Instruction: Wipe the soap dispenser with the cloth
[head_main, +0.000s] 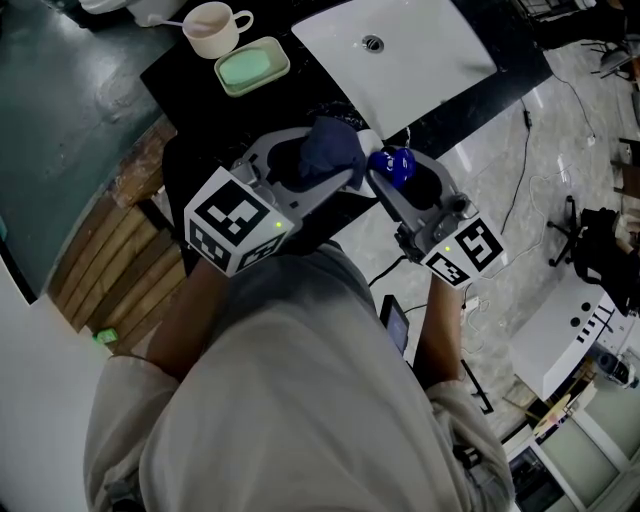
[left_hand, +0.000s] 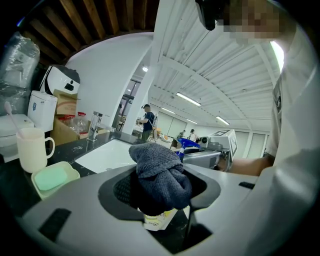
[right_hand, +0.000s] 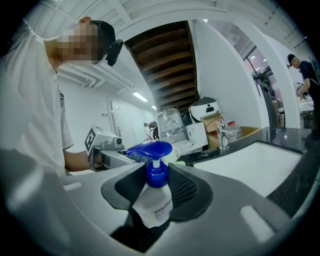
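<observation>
My left gripper (head_main: 316, 172) is shut on a dark blue cloth (head_main: 327, 152), bunched up between its jaws (left_hand: 160, 177). A pale label hangs under the cloth. My right gripper (head_main: 402, 178) is shut on the soap dispenser (right_hand: 151, 202), a white bottle with a blue pump head (head_main: 391, 165), held upright by its neck and shoulders. Both are held over the black counter's front edge, with the cloth just left of the pump head. I cannot tell whether they touch. In the left gripper view the pump head (left_hand: 190, 143) shows just beyond the cloth.
A white sink basin (head_main: 400, 50) is set in the black counter (head_main: 180, 70), with a chrome tap (right_hand: 222, 135) behind it. A cream cup (head_main: 212, 28) and a green soap dish (head_main: 251, 66) stand left of the basin. People stand in the far background.
</observation>
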